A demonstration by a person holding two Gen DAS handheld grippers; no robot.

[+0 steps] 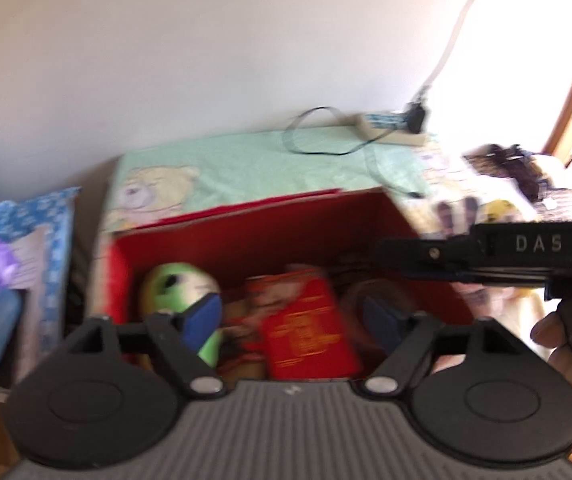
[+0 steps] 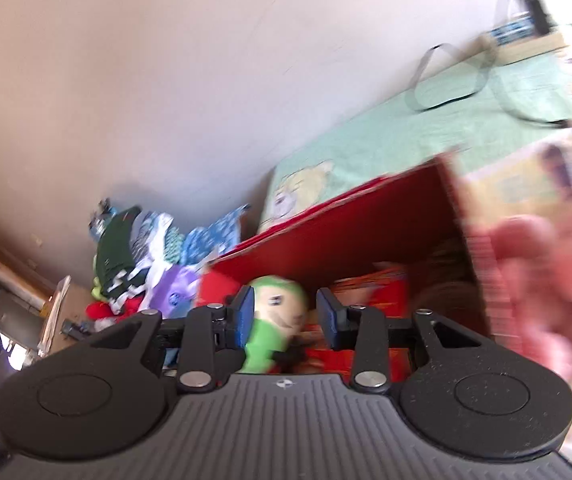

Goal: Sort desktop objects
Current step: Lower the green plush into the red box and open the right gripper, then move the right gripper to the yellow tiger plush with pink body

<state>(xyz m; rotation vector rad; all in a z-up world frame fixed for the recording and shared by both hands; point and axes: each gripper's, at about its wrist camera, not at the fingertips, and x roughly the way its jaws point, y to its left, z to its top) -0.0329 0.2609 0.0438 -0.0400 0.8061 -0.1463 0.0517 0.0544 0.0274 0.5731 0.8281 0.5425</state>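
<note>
Where both cameras look: down into a red box (image 1: 245,236) whose inner walls are red, standing on a pale green cloth (image 1: 253,164) printed with a bear.
Left tongs (image 1: 294,320): spread wide with nothing between the blue pads (image 1: 201,320), held above the box's open top.
Right tongs (image 2: 286,316): parted, empty, over the same box; the green plush shows in the gap between them, though whether the pads touch it cannot be told through the blur.
Green plush toy (image 1: 181,292): lies inside the box at its left end, pale face upward.
Red packet (image 1: 306,324): inside the box, just beside the plush, near the middle.
Power strip (image 1: 390,128): on the cloth behind the box, by the wall, with a dark cable (image 1: 318,136) looped beside it.
Pile of fabrics (image 2: 141,244): left of the box, blue, purple and green pieces together.
Focus: both views are smeared, so small detail is unreadable.
</note>
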